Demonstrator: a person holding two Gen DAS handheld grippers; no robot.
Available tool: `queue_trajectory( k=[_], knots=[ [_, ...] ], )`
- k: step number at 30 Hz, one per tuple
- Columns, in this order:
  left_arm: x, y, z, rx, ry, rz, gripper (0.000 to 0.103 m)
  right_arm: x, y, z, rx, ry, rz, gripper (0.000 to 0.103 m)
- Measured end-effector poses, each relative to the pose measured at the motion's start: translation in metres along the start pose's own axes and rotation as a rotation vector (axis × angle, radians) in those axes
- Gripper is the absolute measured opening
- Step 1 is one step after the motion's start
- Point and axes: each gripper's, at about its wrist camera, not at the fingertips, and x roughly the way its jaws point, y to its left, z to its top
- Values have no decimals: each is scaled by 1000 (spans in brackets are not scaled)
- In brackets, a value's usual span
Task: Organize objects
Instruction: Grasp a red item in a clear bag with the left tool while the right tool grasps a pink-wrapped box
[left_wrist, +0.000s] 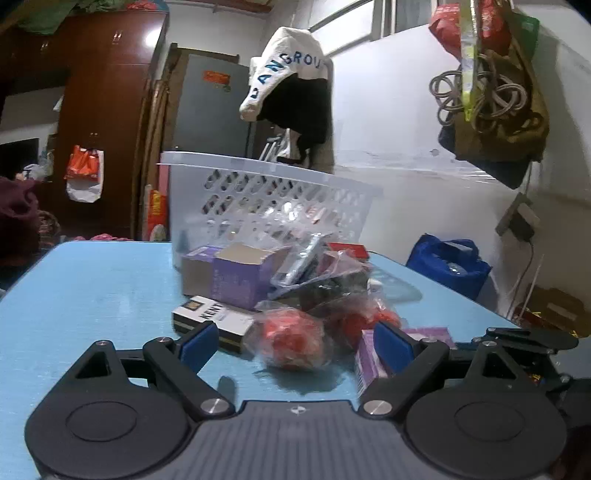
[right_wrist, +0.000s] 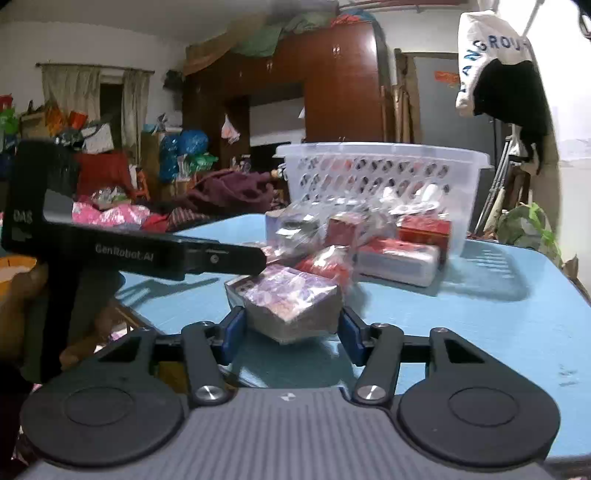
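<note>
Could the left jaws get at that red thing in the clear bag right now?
Probably yes. The left gripper stands open, and the bagged red item lies on the blue table just ahead of its jaws with nothing between. The Kent box beside it might get nudged.

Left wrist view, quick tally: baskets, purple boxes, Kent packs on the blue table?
White basket: 1
Purple boxes: 2 (the second is at the lower right)
Kent pack: 1
Total: 4
</note>
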Motion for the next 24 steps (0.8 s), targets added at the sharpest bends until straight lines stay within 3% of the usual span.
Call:
queue_trajectory(
  k=[10, 12, 15, 16, 24],
  knots=[
    [13, -14, -2, 33, 7, 46, 91, -26, -40, -7, 98, -17, -72, 57],
    [18, -19, -4, 54, 24, 70, 85, -23, -39, -6, 90, -13, -71, 57],
    [20, -24, -7, 88, 26, 90, 63, -23, -36, -4, 87, -13, -76, 57],
    [19, -23, -8, 92, 20, 92, 51, -23, -35, -4, 88, -16, -78, 57],
    [-2, -22, -11, 84, -46, 62, 50, -34, -46, -2, 133, -35, -93, 57]
  ],
)
